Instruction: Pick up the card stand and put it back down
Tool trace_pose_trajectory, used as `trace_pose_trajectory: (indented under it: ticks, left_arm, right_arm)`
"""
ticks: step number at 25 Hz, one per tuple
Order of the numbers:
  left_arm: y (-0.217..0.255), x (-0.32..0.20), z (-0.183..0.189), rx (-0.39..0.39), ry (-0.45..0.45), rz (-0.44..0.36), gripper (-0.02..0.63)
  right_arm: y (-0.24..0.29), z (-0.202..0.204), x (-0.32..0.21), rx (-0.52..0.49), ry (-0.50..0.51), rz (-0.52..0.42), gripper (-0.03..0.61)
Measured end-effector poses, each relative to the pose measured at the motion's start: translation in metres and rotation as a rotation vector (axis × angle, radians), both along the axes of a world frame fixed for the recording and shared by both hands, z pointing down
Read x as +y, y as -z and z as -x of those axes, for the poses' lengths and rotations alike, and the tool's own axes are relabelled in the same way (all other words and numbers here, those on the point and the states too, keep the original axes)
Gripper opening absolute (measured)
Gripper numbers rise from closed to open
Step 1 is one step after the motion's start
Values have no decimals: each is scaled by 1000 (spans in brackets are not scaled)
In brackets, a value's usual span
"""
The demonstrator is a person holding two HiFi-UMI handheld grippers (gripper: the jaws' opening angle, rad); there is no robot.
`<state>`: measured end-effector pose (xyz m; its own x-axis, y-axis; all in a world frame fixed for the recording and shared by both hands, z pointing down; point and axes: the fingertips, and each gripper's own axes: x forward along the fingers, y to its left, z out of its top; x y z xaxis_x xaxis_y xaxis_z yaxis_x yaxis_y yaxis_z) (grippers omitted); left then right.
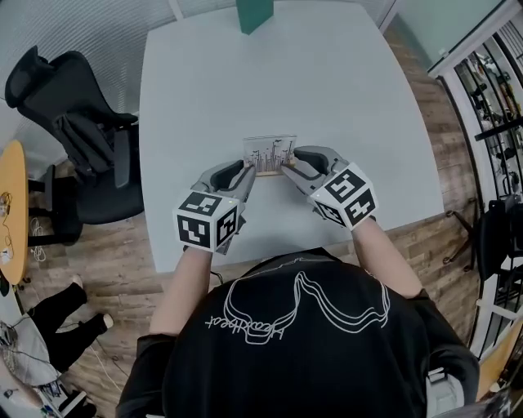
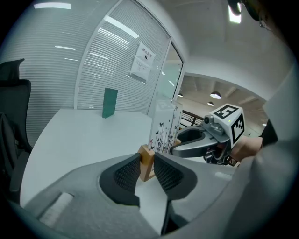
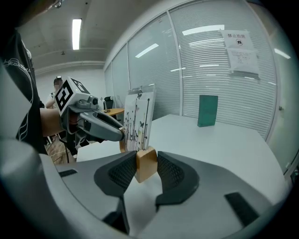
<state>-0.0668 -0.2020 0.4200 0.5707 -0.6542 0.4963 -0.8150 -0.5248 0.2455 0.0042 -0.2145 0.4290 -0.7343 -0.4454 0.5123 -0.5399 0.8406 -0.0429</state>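
Fingers of the left gripper (image 2: 146,163) and right gripper (image 3: 145,164) pinch the card stand (image 1: 270,153) at its wooden ends (likely light, stiff, top-heavy); low holds suit it.

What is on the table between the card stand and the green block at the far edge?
Nothing: the head view shows bare table between the card stand and the green block.
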Motion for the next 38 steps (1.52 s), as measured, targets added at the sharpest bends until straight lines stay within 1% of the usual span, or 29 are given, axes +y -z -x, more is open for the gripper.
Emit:
trace_pose_trajectory:
  ticks: [8, 15, 18, 24, 32, 38]
  left_arm:
    - [-33, -26, 8, -12, 33, 47, 95]
    - [-70, -34, 15, -15, 55, 101, 93]
    - [-82, -38, 16, -13, 62, 111, 92]
    - [-103, -41, 19, -34, 56, 119, 92]
    - [-115, -38, 21, -25, 58, 137, 92]
    - [-126, -34, 25, -36, 41, 145, 92]
  right_arm:
    - [-33, 9, -28, 28, 21, 31, 141]
    - [-69, 15, -37, 60, 50, 54, 141]
    - [-81, 17, -42, 71, 61, 53, 141]
    - [-103, 21, -46, 117, 81, 36, 141]
    - [-114, 24, -42, 133, 90, 46, 141]
    - [-125, 29, -39, 159, 108, 28, 141]
